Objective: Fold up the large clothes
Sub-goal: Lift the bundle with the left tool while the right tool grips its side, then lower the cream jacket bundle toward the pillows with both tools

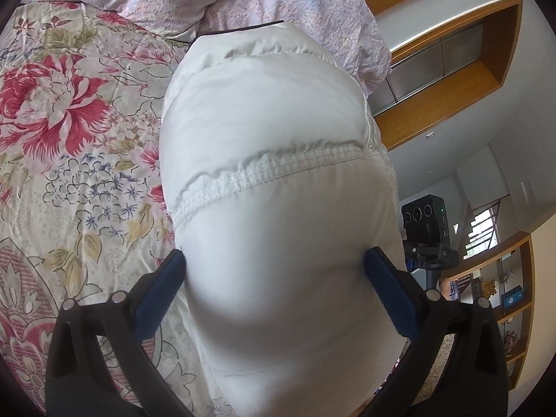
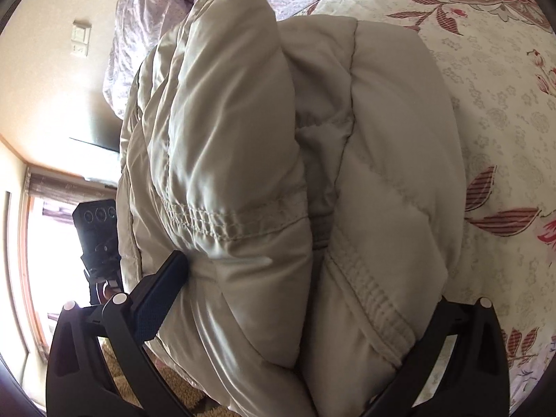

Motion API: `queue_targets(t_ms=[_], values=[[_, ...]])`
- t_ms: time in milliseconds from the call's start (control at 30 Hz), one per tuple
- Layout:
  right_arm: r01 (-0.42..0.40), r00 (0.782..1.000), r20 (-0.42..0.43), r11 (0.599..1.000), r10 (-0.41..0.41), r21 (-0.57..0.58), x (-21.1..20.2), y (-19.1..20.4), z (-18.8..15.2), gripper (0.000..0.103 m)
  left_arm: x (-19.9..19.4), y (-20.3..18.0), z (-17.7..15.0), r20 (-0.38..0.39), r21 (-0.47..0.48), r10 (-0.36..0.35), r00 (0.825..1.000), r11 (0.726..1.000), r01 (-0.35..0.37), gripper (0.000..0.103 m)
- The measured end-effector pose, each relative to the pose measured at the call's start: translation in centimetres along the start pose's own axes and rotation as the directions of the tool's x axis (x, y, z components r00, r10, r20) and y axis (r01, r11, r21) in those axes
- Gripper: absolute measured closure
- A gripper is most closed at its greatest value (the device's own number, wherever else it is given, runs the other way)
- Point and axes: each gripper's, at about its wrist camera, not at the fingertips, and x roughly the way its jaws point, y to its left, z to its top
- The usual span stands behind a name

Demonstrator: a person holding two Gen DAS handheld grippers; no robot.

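Filling the left wrist view, the puffy white jacket point(image 1: 271, 180) lies on the floral bedspread point(image 1: 76, 146) toward its pillow end, and the left gripper point(image 1: 274, 271) stands wide with both blue pads point(image 1: 163, 292) pressed against the bulging sides of the padding. From the right wrist view, the same jacket point(image 2: 278, 173) is bunched in thick folds near the bed's edge, and the right gripper point(image 2: 295, 278) straddles them, one blue pad point(image 2: 156, 299) touching the fabric while the other finger is buried, so the jaws are spread around the bulk.

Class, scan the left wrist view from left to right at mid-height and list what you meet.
Floral pink-and-cream bedspread → puffy white quilted jacket → wooden-framed wall recess.
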Motion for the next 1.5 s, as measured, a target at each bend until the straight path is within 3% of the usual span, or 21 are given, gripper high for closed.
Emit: queue_targets(t_ms=[200, 433, 733, 933, 1133, 1300, 1500], values=[[0.008, 1.000, 0.019, 1.000, -0.008, 0.003, 0.6, -0.1, 0.3, 0.001, -0.1, 1.2, -0.4, -0.017, -0.056, -0.022, 1.000, 0.998, 0.021, 0.002], [-0.052, 0.998, 0.040, 0.998, 0.053, -0.028, 0.7, -0.9, -0.7, 0.001, -0.1, 2.3, -1.0, -0.007, -0.099, -0.075, 0.997, 0.992, 0.074, 0.002], [-0.072, 0.996, 0.042, 0.997, 0.073, -0.041, 1.2, -1.6, -1.1, 0.001, 0.0, 1.4, -1.9, 0.032, -0.107, -0.066, 0.997, 0.992, 0.069, 0.003], [-0.140, 0.986, 0.077, 0.986, 0.147, -0.096, 2.1, -0.5, -1.7, 0.001, -0.8, -0.4, -2.3, 0.035, -0.078, -0.090, 0.995, 0.993, 0.092, 0.011], [-0.214, 0.964, 0.132, 0.968, 0.231, -0.134, 1.9, -0.4, -2.2, 0.002, -1.5, -1.4, -1.4, 0.054, -0.048, -0.119, 0.991, 0.991, 0.122, 0.012], [-0.234, 0.953, 0.159, 0.961, 0.257, -0.148, 1.9, 1.1, -0.7, 0.004, -2.6, -1.6, 0.9, 0.103, -0.017, -0.127, 0.987, 0.991, 0.130, 0.014], [-0.204, 0.963, 0.136, 0.957, 0.234, -0.208, 3.3, 5.2, 4.1, 0.005, -5.2, 0.6, 3.9, 0.194, -0.040, -0.086, 0.977, 0.995, 0.096, 0.014]])
